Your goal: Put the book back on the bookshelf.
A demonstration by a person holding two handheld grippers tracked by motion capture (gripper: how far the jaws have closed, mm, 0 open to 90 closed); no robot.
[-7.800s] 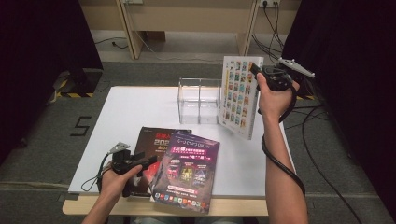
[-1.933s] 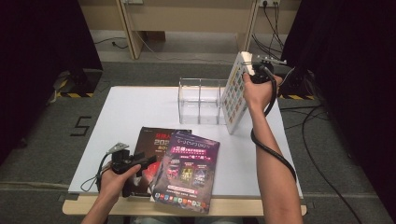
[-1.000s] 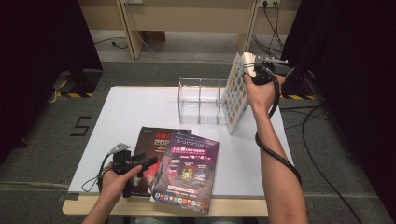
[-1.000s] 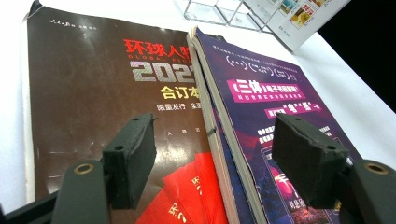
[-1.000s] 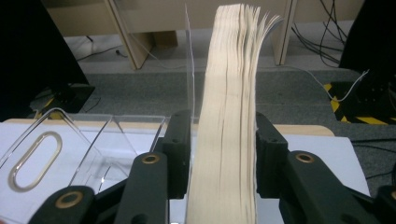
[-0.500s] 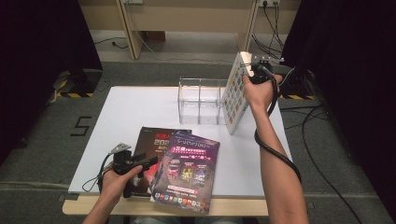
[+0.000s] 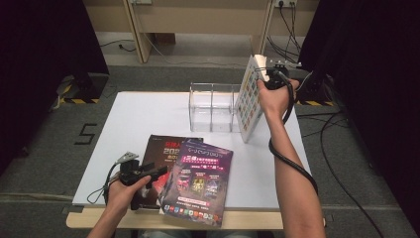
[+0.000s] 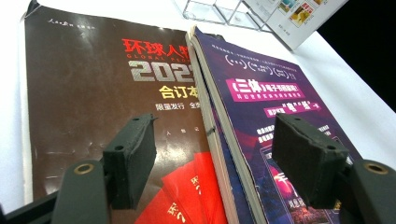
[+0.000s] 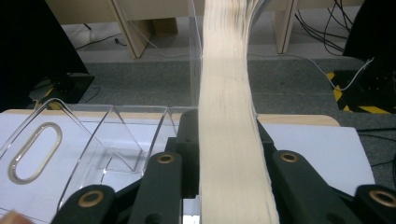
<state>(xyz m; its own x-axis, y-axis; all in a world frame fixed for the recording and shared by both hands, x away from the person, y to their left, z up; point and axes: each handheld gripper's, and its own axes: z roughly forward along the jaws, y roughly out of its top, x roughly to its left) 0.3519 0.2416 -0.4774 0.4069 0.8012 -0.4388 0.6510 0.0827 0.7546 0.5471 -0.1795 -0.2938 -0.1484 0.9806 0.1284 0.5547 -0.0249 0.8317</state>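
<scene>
A thick book with a grid of small pictures on its cover [image 7: 250, 101] stands upright on the white table [image 7: 148, 114], against the right end of a clear plastic rack [image 7: 213, 106]. My right gripper [image 7: 270, 74] grips the book's top edge. Its jaws have just been closing, and the pale page block [image 9: 229, 70] is pressed between the pads. My left gripper [image 7: 161, 173] is open low over two magazines at the table's front. One pad hangs above the brown magazine [image 8: 84, 84], the other above the purple magazine [image 8: 271, 93] that overlaps it.
The rack's dividers [image 9: 93, 140] stand just left of the held book. Cables trail from both grippers, and more lie on the floor [image 7: 341, 129] to the right of the table. Wooden furniture legs [image 7: 133, 29] stand beyond the far edge.
The right hand has carried the book from out to the right of the rack in against its right end, and has held it there for the last second. The left hand has not moved.
</scene>
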